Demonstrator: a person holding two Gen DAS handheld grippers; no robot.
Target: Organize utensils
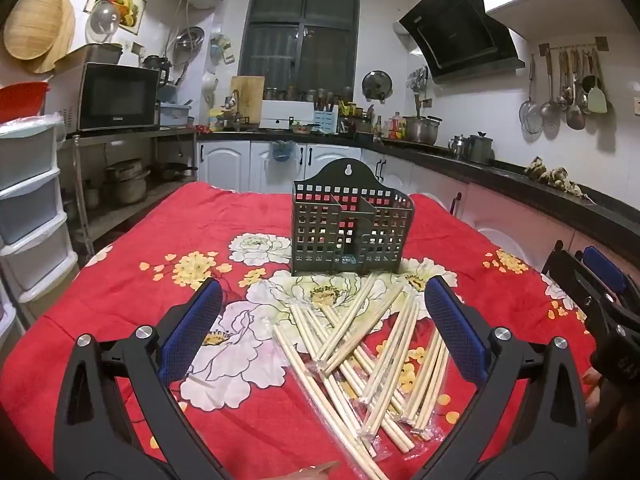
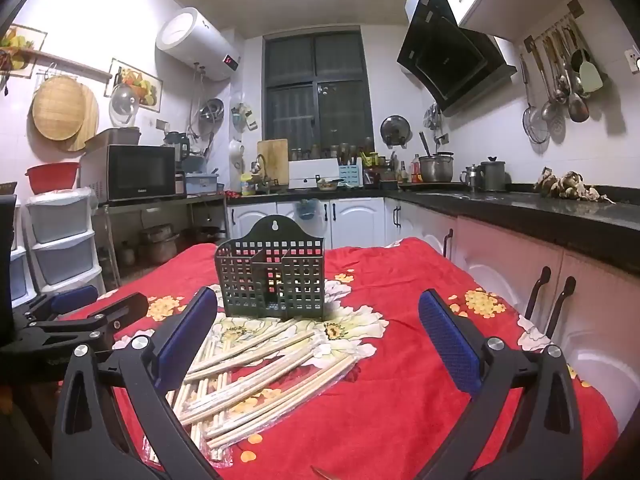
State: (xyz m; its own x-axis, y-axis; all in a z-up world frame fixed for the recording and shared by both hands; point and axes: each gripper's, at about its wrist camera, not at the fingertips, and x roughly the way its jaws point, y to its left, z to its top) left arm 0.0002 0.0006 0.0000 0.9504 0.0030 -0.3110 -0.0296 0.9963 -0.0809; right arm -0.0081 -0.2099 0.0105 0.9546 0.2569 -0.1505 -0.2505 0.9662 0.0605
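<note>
A dark green slotted utensil holder point(image 1: 352, 236) stands upright on the red flowered tablecloth point(image 1: 160, 240); it also shows in the right wrist view point(image 2: 272, 280). Several pairs of pale wooden chopsticks in clear wrappers point(image 1: 360, 352) lie in a loose pile in front of it, also seen in the right wrist view point(image 2: 260, 372). My left gripper point(image 1: 324, 312) is open and empty above the pile. My right gripper point(image 2: 318, 320) is open and empty, right of the pile. The right gripper shows at the left view's right edge point(image 1: 600, 292), the left gripper at the right view's left edge point(image 2: 80, 312).
A black counter point(image 2: 540, 212) with white cabinets runs along the right and back. A microwave point(image 1: 118, 96) on a metal rack and plastic drawers point(image 1: 28, 200) stand at the left. The table's right edge lies close to the cabinet handles point(image 2: 552, 300).
</note>
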